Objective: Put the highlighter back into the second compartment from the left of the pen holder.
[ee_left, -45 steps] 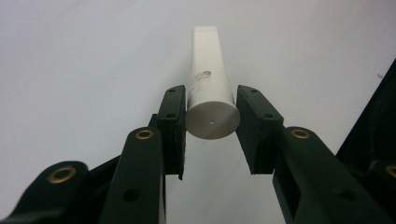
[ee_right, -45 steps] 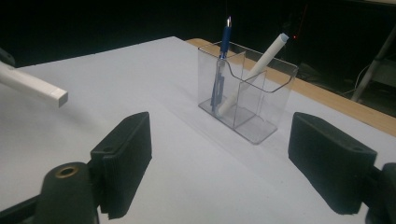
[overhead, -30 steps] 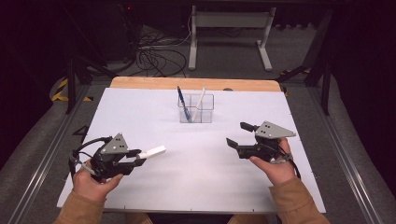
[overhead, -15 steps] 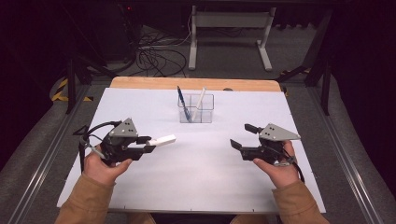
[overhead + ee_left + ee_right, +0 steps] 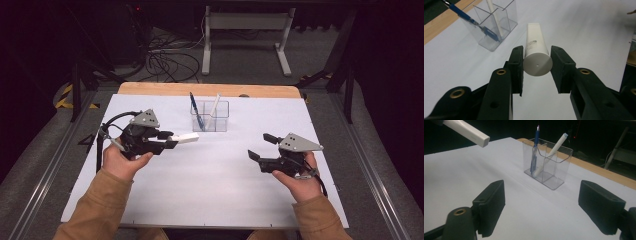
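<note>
While your left gripper [image 5: 172, 141] is clamped on the white marker [image 5: 535, 50], treat this as the carry toward the clear holder [image 5: 210, 116], which stands on the counter [image 5: 210, 200] at about one o'clock from that gripper and near it. In the left gripper view the jaws press on both sides of the barrel close behind its round end cap, so most of the marker sticks out ahead of the grip and lies roughly level, its far end aimed toward the holder.

To do this step well, I judge you need to tip the marker from level toward upright before you reach the rim, so the free end goes in first. Pick your compartment early: the blue pen [image 5: 195, 111] leans in the nine o'clock compartment and a white pen [image 5: 214, 106] leans in the three o'clock one. Come in from above rather than from the side, since the thin walls look light and a sideways nudge could slide or topple the holder.

Because the grip sits near one end, the marker could pivot between the pads, so move smoothly.

Your right gripper [image 5: 260, 148] hovers over the counter with its jaws apart and nothing between them, at about four o'clock from the holder. Keep it ready to steady the holder if needed.
</note>
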